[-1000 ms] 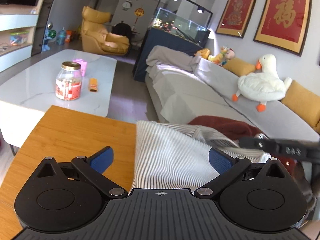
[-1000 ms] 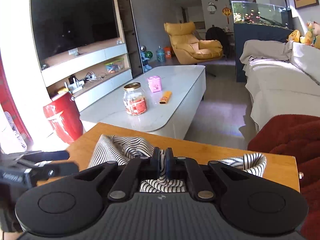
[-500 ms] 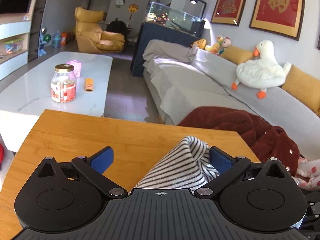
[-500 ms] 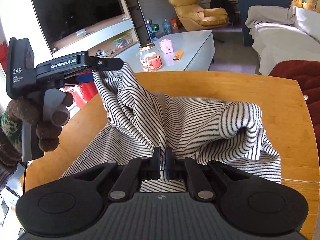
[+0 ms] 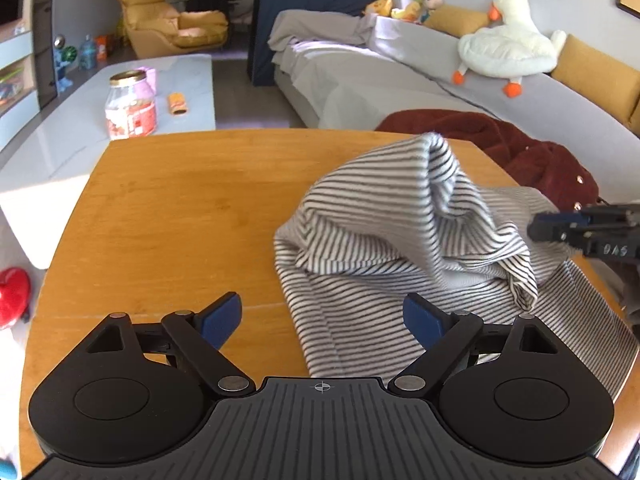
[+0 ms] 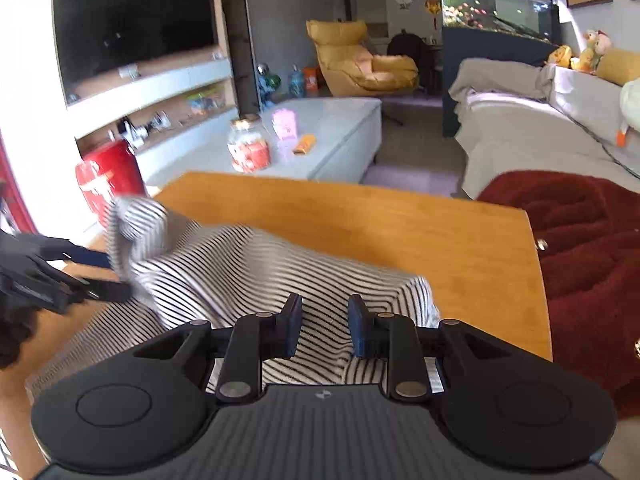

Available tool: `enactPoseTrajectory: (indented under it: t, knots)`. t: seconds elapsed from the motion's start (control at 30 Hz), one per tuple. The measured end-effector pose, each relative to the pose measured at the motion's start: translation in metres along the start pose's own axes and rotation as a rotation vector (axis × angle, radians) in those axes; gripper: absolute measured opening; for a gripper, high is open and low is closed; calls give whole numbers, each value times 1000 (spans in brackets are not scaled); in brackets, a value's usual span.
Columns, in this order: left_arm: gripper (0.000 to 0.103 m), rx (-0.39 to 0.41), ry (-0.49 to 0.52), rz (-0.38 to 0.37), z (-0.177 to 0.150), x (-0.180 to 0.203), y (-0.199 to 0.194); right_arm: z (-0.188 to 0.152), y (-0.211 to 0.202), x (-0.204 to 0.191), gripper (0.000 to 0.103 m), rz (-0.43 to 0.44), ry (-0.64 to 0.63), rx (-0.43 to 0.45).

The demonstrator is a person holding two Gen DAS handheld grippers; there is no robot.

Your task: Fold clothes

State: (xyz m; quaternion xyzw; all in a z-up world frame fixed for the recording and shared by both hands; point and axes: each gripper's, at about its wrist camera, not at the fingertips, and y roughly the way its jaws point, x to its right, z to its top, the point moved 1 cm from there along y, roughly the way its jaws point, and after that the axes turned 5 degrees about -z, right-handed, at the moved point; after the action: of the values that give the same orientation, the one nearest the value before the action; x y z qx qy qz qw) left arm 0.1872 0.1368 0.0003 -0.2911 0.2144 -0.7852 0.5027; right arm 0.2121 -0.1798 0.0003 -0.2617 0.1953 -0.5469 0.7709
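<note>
A black-and-white striped garment (image 5: 404, 240) lies bunched in a heap on the wooden table (image 5: 180, 216); it also shows in the right wrist view (image 6: 256, 280). My left gripper (image 5: 322, 318) is open and empty, its right pad over the garment's near edge. My right gripper (image 6: 322, 326) is open just above the garment, jaws apart with striped cloth showing between them. Each gripper appears in the other's view, at the right edge (image 5: 580, 232) and at the left edge (image 6: 60, 276), beside the heap.
A dark red garment (image 6: 584, 256) lies off the table's right side. Beyond the table stand a white coffee table (image 5: 120, 92) with a jar (image 5: 130, 106), a grey sofa (image 5: 400, 80), and a red stool (image 6: 106, 180).
My right gripper has let go of the striped garment and opened. The lifted cloth has dropped into a heap on the table. My left gripper stayed open and pulled back.
</note>
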Motion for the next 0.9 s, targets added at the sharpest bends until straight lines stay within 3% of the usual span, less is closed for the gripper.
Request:
enactPoseTrajectory:
  t: [0.07, 0.23, 0.33, 0.43, 0.47, 0.53, 0.6, 0.7, 0.8, 0.83, 0.9]
  knots:
    - [96, 15, -44, -17, 3, -4, -17, -16, 8, 3, 24, -13, -3, -21]
    - [99, 191, -68, -103, 51, 18, -45, -21, 8, -6, 24, -47, -33, 10]
    - [99, 234, -42, -191, 75, 41, -31, -22, 7, -6, 24, -59, -47, 14]
    - [91, 125, -73, -244, 70, 42, 3, -24, 2, -4, 24, -51, -40, 10]
    - [83, 82, -84, -253, 66, 41, 14, -25, -1, -3, 24, -49, -39, 9]
    - [77, 30, -76, -199, 47, 33, 26, -28, -6, 0, 24, -45, -38, 8]
    - [72, 2, -84, -193, 31, 22, 26, -30, -12, 3, 25, -37, -24, 1]
    - [72, -29, -67, -186, 18, 13, 12, -28, -21, 13, 26, -6, 32, -13]
    - [86, -59, -58, -112, 10, 9, -2, -21, -31, 25, 39, 12, 92, -3]
    - [86, -62, -72, -104, 8, 6, -6, -18, -36, 28, 42, 11, 108, 14]
    - [88, -41, -136, -145, 11, -1, -11, -10, -47, 34, 69, -4, 145, 61]
